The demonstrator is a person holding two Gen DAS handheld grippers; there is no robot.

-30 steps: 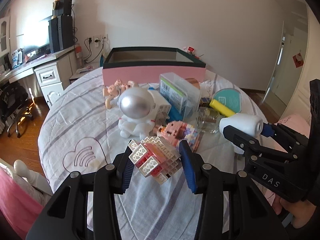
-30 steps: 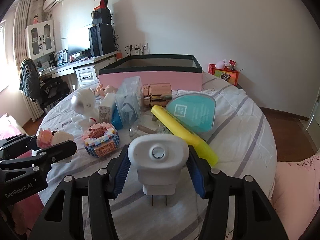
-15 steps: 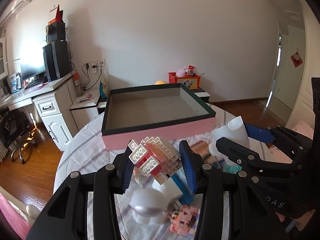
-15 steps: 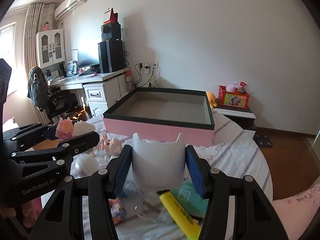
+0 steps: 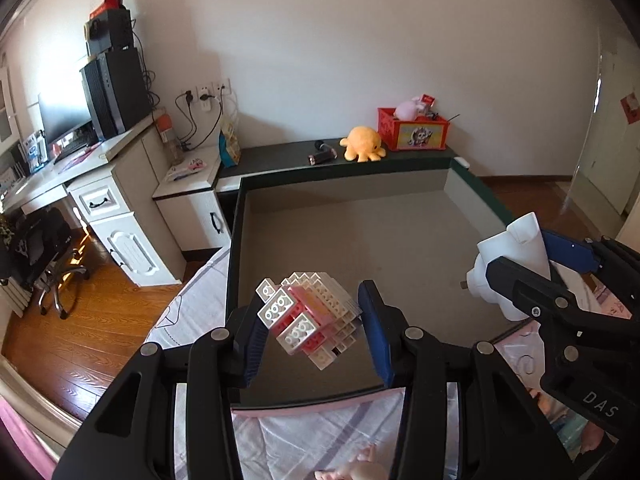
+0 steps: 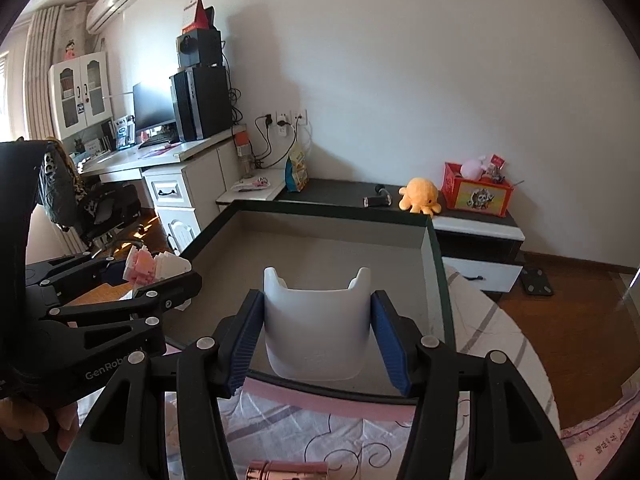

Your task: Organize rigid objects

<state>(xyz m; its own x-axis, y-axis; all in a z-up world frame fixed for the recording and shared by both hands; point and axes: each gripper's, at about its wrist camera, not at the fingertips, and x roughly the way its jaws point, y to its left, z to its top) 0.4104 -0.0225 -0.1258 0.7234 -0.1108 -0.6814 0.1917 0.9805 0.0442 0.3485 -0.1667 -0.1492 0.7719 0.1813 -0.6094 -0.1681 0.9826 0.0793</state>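
Observation:
My left gripper (image 5: 314,330) is shut on a pink and white brick model (image 5: 308,318), held in the air over the near part of the open box (image 5: 236,240). The box has dark green rims, pink outer walls and a bare grey floor. My right gripper (image 6: 318,338) is shut on a white plug-in device (image 6: 318,330) with two small ears, hanging above the box's near rim (image 6: 332,390). In the left wrist view the right gripper (image 5: 532,276) shows at the right with the white device (image 5: 508,260). The right wrist view has the left gripper (image 6: 160,270) at the left with the brick model (image 6: 148,266).
The box lies on a round table with a striped cloth (image 6: 496,344). A rose-gold cylinder (image 6: 288,470) and a pink doll (image 5: 356,468) lie near the table's front. Behind the box stand a low cabinet with an orange plush (image 5: 362,144), a desk and a wall.
Both grippers have travelled forward and slightly up from over the pile of objects to above the box, each keeping its load. The box now fills the middle of both views.

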